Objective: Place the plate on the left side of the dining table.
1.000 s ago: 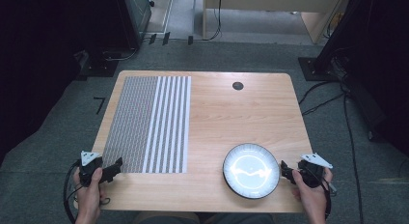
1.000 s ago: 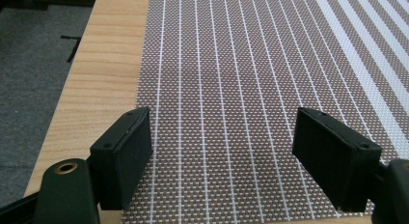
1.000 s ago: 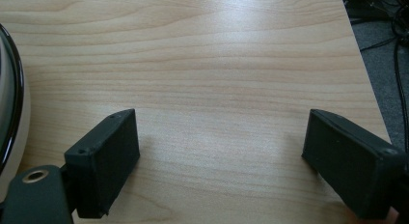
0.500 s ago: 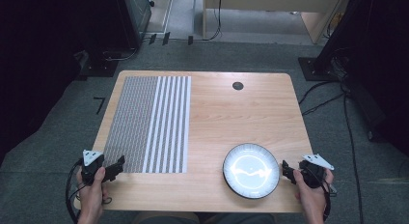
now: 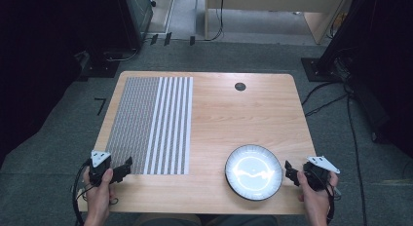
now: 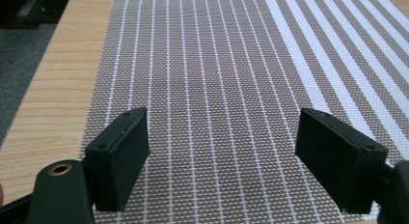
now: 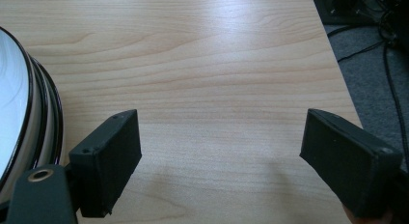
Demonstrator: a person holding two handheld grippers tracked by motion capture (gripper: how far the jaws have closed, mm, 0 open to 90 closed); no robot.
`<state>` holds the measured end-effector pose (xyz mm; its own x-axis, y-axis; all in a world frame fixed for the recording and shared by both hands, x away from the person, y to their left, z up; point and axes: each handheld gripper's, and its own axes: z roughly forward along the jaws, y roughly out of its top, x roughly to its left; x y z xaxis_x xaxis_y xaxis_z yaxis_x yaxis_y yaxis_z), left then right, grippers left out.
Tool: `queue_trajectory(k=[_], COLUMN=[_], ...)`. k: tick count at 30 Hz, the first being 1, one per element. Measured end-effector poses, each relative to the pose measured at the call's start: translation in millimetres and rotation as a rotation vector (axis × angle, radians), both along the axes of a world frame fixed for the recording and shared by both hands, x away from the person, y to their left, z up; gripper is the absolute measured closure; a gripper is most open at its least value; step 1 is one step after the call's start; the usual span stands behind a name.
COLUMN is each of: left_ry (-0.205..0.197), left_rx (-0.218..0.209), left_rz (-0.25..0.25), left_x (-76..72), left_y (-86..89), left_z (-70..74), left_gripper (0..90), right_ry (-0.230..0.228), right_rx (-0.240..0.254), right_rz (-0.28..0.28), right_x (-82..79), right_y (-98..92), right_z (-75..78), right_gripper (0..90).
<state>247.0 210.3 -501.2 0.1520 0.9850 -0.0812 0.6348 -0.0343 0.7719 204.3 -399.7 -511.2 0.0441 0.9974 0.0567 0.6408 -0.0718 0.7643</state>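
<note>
A woven placemat, grey-brown with white stripes, covers the left part of the wooden table. A white plate with a dark rim sits near the front right. My left gripper is held open at the front left, its jaws over the mat's near edge. In the left gripper view the placemat spreads out ahead of the open left gripper, nothing between the jaws. My right gripper is open just right of the plate. In the right gripper view the plate lies left of the open right gripper, over bare wood.
A small black round disc is set in the tabletop near the far edge. Cables run over the grey floor to the right of the table. Dark equipment stands beyond the far left corner.
</note>
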Motion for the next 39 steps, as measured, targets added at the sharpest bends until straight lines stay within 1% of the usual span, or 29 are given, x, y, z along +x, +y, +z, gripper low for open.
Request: queue_trajectory(k=[1,6,9,10,12,13,15,16,20,22,23,30,36,39], left_ry=[0.002,0.0,0.003,0.003,-0.005,-0.007,-0.007,-0.004,-0.005,-0.004,-0.005,-0.01,-0.008,-0.007], left_rx=[-0.002,-0.002,0.003,0.003,0.041,0.049,0.025,0.022,0.029,0.029,0.029,0.026,0.019,-0.002], left_rz=[-0.008,-0.021,-0.033,-0.033,-0.033,-0.036,-0.045,-0.048,-0.07,-0.075,-0.084,-0.105,-0.13,-0.139], left_x=[-0.1,-0.4,-0.6,-0.6,-1.5,-1.7,-1.4,-1.3,-2.2,-2.3,-2.6,-3.2,-3.3,-2.5], left_y=[-3.2,-10.2,-17.4,-17.4,-23.2,-25.0,-29.1,-30.8,-40.1,-41.9,-46.0,-58.2,-70.3,-78.0], left_z=[0.1,0.3,0.4,0.4,0.9,1.2,1.5,1.5,1.2,1.4,1.4,3.3,3.9,5.5], left_gripper=[19.5,19.2,19.2,18.9,18.5,18.4,18.0,17.9,17.9,17.9,17.9,17.9,17.9,18.0], right_ry=[-0.003,-0.01,-0.014,-0.014,-0.017,-0.019,-0.021,-0.022,-0.028,-0.03,-0.032,-0.039,-0.044,-0.046], right_rx=[-0.017,-0.007,-0.002,-0.002,-0.001,-0.001,0.001,0.002,0.005,0.005,0.001,0.009,0.019,0.026], right_rz=[0.001,-0.009,-0.001,-0.001,0.004,0.007,0.007,0.005,0.003,0.003,-0.001,-0.005,0.004,0.008], right_x=[-0.7,-2.4,-3.3,-3.3,-3.9,-4.1,-4.3,-4.5,-5.9,-6.3,-7.1,-8.8,-9.8,-10.3], right_y=[1.3,2.5,3.9,3.9,5.7,6.3,7.6,8.2,10.0,10.2,10.7,12.9,15.8,16.9], right_z=[1.4,5.0,6.6,6.6,7.8,8.2,9.2,9.8,12.5,13.1,14.6,17.6,19.6,20.2], right_gripper=[14.0,14.0,14.0,14.0,14.1,14.1,14.1,14.1,14.2,14.2,14.2,14.3,14.2,14.3])
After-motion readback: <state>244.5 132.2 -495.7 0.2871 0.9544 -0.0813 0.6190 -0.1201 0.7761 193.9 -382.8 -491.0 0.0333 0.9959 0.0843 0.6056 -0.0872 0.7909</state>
